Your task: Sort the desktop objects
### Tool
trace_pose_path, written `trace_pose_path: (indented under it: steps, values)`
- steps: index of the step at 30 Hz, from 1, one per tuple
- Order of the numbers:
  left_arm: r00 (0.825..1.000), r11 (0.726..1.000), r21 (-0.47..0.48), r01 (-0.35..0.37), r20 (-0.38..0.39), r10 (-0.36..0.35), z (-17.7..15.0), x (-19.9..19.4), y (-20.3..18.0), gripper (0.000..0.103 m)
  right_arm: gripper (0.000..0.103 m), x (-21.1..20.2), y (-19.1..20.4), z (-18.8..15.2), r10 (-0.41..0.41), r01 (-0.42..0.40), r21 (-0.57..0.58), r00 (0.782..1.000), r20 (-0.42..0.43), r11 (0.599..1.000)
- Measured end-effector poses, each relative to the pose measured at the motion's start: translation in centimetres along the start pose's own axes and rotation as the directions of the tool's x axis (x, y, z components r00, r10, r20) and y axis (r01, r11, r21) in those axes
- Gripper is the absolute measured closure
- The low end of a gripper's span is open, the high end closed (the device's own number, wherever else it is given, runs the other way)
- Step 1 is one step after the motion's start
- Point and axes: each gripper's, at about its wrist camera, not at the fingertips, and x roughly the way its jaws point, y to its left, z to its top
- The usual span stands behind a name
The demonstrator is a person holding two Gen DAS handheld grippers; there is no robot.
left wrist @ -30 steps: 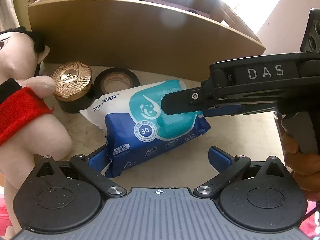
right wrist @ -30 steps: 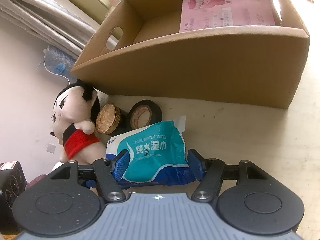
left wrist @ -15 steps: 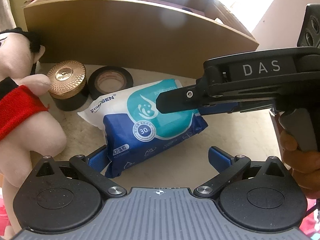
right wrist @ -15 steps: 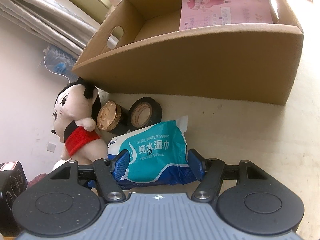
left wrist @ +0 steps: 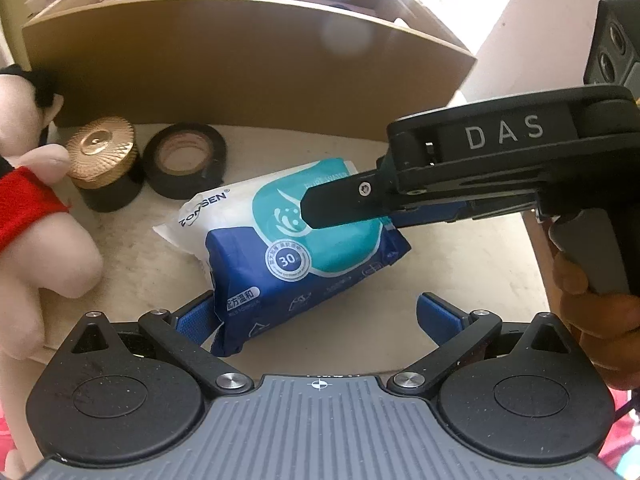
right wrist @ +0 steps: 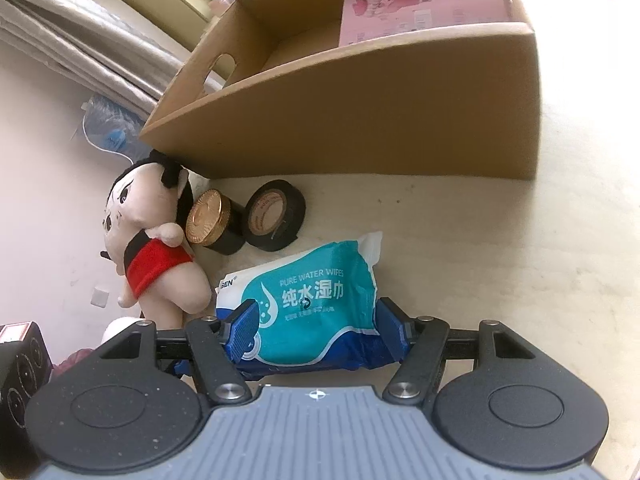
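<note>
Right gripper [right wrist: 316, 330] fingers [right wrist: 244, 326] clamping the wet-wipes pack [right wrist: 312, 308] by both long sides, pack lying on the counter [right wrist: 500, 280]. Left gripper [left wrist: 316, 314] fingers [left wrist: 438, 312] standing apart, gripping nothing; one touching the pack's corner. Only in the left wrist view: right gripper seen side-on, lettered DAS, hand [left wrist: 592, 332] on grip. Only in the right wrist view: pink booklet [right wrist: 424, 4] inside cardboard box [right wrist: 360, 120], pale wall, floor beyond. Counter matte, cream, speckled. Glossy crinkled pack; black tape roll [right wrist: 276, 214]; ribbed gold-lidded jar [right wrist: 212, 222]; plush doll [right wrist: 148, 236].
</note>
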Motion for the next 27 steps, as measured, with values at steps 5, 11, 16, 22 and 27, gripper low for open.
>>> trace_pose_path:
  steps: [5,11,16,22,27]
  values:
    - [1.0,1.0,0.023,0.009,-0.005,-0.009,-0.5,0.3,-1.0,0.0,0.035,-0.9,-0.8,-0.8,-0.002,0.002,0.024,1.0,0.012,1.0]
    - [1.0,0.999,0.044,0.006,0.006,-0.006,-1.1,0.5,-1.5,0.0,0.035,-1.5,-1.4,-1.5,-0.018,0.017,0.048,1.0,0.023,0.999]
    - [1.0,0.999,0.042,0.004,0.021,-0.005,-1.2,0.7,-1.1,0.0,0.032,-1.5,-1.6,-1.7,-0.029,0.027,0.062,0.999,0.03,0.998]
    - [0.999,0.998,0.056,-0.012,0.039,0.01,-1.5,1.2,-1.1,0.0,0.025,-1.0,-1.8,-1.6,-0.026,0.024,0.074,0.999,0.033,0.997]
    - [0.999,0.999,0.026,0.022,0.036,-0.023,-1.6,1.7,-0.2,0.0,0.02,-0.6,-2.2,-1.5,-0.011,0.008,0.095,1.0,0.028,0.995]
